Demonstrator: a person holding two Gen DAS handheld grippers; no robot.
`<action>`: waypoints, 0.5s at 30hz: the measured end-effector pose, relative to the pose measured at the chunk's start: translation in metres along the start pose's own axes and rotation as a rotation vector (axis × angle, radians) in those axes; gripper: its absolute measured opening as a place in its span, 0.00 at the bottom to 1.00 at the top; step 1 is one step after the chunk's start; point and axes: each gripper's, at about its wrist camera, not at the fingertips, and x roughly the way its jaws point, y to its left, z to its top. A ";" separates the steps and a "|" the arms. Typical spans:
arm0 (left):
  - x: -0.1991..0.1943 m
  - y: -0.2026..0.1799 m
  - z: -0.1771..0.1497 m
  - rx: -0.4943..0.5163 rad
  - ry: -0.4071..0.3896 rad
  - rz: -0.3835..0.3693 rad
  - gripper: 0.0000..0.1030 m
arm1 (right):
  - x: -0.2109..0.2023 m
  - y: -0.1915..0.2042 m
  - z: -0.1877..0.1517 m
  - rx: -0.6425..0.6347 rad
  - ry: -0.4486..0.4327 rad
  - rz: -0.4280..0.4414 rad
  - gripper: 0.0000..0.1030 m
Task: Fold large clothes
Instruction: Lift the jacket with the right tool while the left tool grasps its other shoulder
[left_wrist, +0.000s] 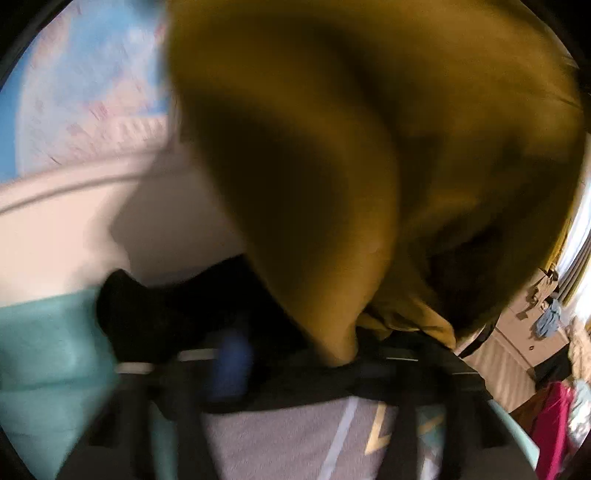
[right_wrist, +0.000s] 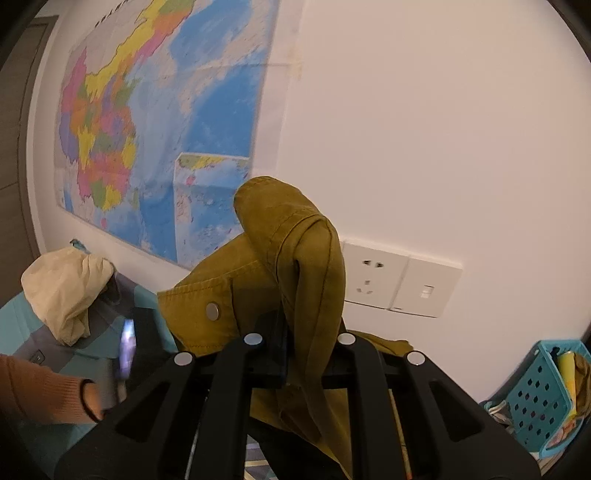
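The mustard-yellow jacket (right_wrist: 280, 266) is lifted in front of the white wall (right_wrist: 443, 129), bunched into folds, with a stitched seam curving over its top hump and a round metal snap (right_wrist: 212, 311) on a flap at its left. In the right wrist view the cloth drapes over and between the right gripper (right_wrist: 295, 347), whose black fingers (right_wrist: 275, 339) are closed tight on a fold of it, the rest hanging below the fingers. In the left wrist view, badly blurred, the same jacket (left_wrist: 351, 166) fills most of the picture and narrows to a gathered edge that runs down into the left gripper (left_wrist: 343, 363); its fingers appear pinched together on that edge, though the blur hides the exact contact. Left of the jacket in the right wrist view a hand (right_wrist: 92, 402) in an orange ribbed sleeve (right_wrist: 40, 391) holds the other device. Behind it a cream garment (right_wrist: 66, 288) lies heaped on a teal and grey bedcover (right_wrist: 22, 314). A coloured wall map (right_wrist: 147, 129) hangs above, and a white socket and switch plate (right_wrist: 402, 280) sits on the wall just right of the jacket. At the lower right stands a blue perforated basket (right_wrist: 543, 398) with items inside.
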 end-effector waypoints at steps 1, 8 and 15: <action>0.008 0.005 0.003 -0.007 0.034 0.005 0.02 | -0.006 -0.005 -0.001 0.008 -0.009 -0.008 0.09; -0.044 -0.007 0.057 0.075 -0.111 0.005 0.01 | -0.077 -0.039 0.019 0.051 -0.128 -0.119 0.07; -0.162 -0.038 0.133 0.209 -0.386 0.048 0.00 | -0.191 -0.042 0.068 -0.037 -0.292 -0.240 0.06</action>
